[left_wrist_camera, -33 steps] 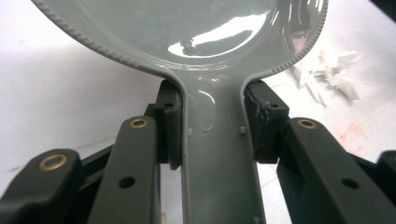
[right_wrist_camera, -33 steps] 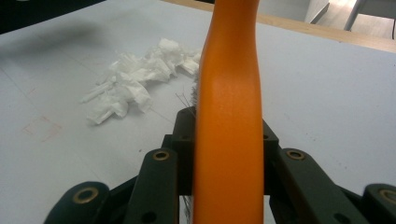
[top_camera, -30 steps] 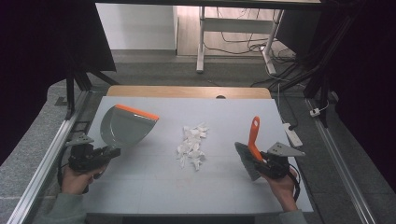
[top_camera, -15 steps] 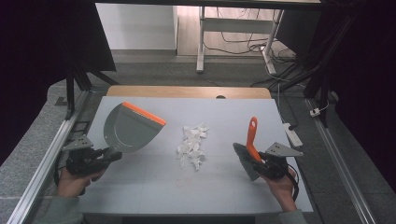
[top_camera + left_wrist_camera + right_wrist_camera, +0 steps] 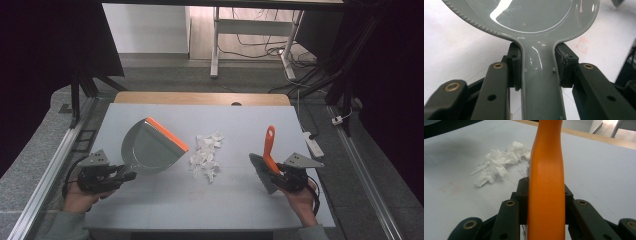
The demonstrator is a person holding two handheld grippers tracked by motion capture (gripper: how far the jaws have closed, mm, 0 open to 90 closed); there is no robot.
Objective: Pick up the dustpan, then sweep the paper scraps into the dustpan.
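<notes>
A grey dustpan (image 5: 147, 150) with an orange lip lies on the white table, left of a pile of white paper scraps (image 5: 206, 156). My left gripper (image 5: 125, 176) is shut on the dustpan's grey handle (image 5: 541, 82), one pad on each side of it. At the right, my right gripper (image 5: 274, 172) is shut on the orange handle (image 5: 546, 182) of a hand brush (image 5: 265, 165), whose dark bristles point left toward the scraps (image 5: 499, 165). The orange handle stands up and away from me.
The white table top (image 5: 235, 200) ends in a wooden strip (image 5: 200, 98) at the far edge. A white power strip (image 5: 314, 145) lies off the right edge. Metal rails run along both sides, and desk legs and cables stand beyond.
The dustpan has swung a little to the right, toward the paper scraps, with my left gripper holding its handle. The brush and my right gripper have stayed in place.
</notes>
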